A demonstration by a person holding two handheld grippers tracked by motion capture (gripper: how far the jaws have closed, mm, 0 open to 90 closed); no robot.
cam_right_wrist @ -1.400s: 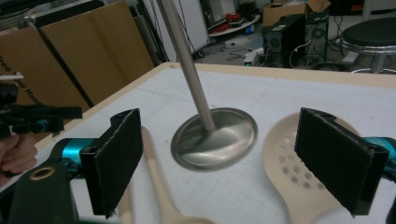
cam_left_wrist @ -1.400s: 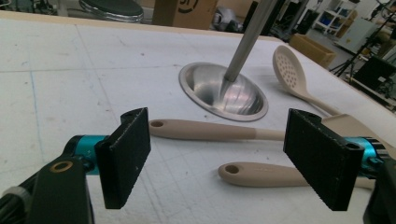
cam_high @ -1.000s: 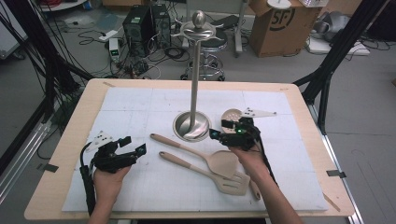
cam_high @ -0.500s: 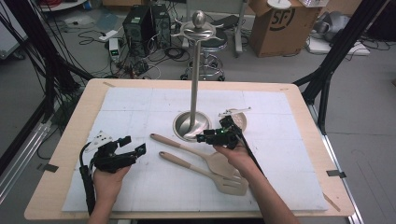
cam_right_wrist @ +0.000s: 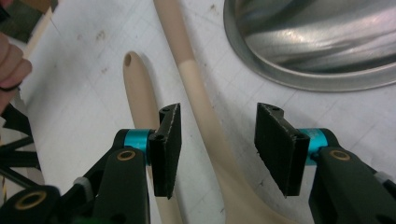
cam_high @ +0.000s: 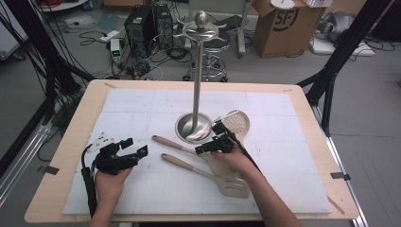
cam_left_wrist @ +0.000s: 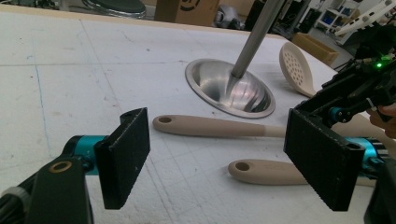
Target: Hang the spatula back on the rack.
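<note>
We see the right gripper (cam_right_wrist: pixel 217 149), fingers just closing yet clear of the spoon handle (cam_right_wrist: pixel 196 88) between them; it lies on the tabletop (cam_high: pixel 283 142), pointing away toward the stand base (cam_right_wrist: pixel 317 42). Left gripper (cam_left_wrist: pixel 224 168) released.

Spoon handle (cam_right_wrist: pixel 196 88) between jaws, beside stand base (cam_right_wrist: pixel 317 42).

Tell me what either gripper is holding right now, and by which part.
Nothing is held. The right gripper, jaws just closing, straddles the spoon's handle without touching it. The left gripper is open over the mat.
</note>
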